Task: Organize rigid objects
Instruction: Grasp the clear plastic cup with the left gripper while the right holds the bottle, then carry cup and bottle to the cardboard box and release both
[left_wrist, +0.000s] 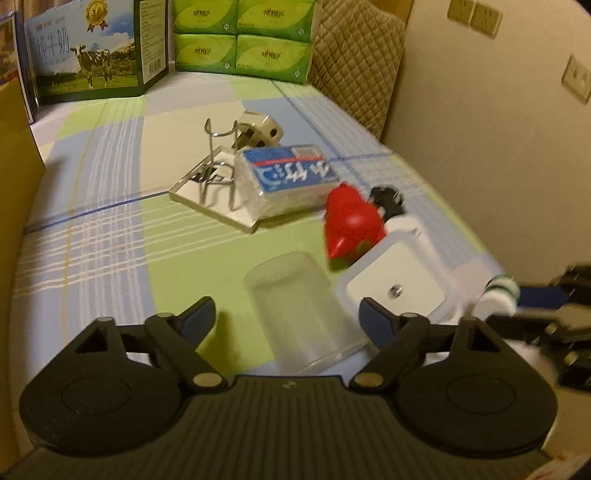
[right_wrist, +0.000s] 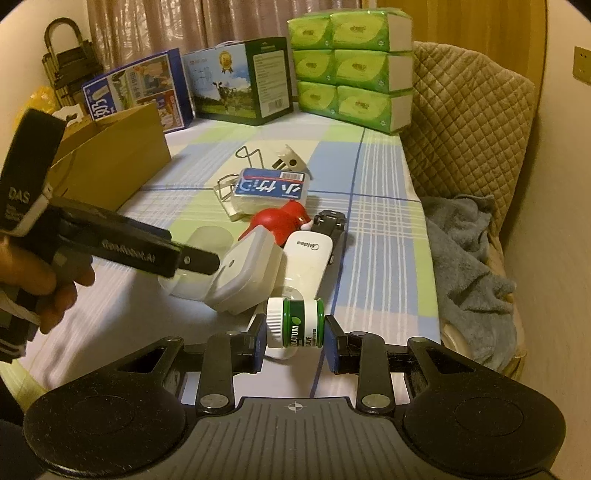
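Left view, gripper: left gripper (left_wrist: 288, 314) has its jaws spread wide around an upside-down clear cup (left_wrist: 301, 314), not touching it yet as far as I can see.
Left view, around the cup: white box (left_wrist: 395, 290) sits just right of the cup, red toy (left_wrist: 351, 221) behind that, blue pack (left_wrist: 291, 177) and wire rack (left_wrist: 218, 173) further back. Picture is blurry here.
Right view, gripper: right gripper (right_wrist: 295, 334) is clamped on a small green jar (right_wrist: 295, 321), pads on both ends, jar lying sideways and seemingly lifted off the cloth.
Right view, around the jar: white remote (right_wrist: 308, 258) right behind the jar, white box to its left, black toy car (right_wrist: 330, 225) beyond. Cardboard box (right_wrist: 110, 162) far left of the jar, open on top.
Step, my guess: jar is picked, cup is next.
Next move: probably carry the jar over to the cardboard box; left just needs to close on the cup.
In the way: left gripper's body crosses between jar and cardboard box, so go over it.
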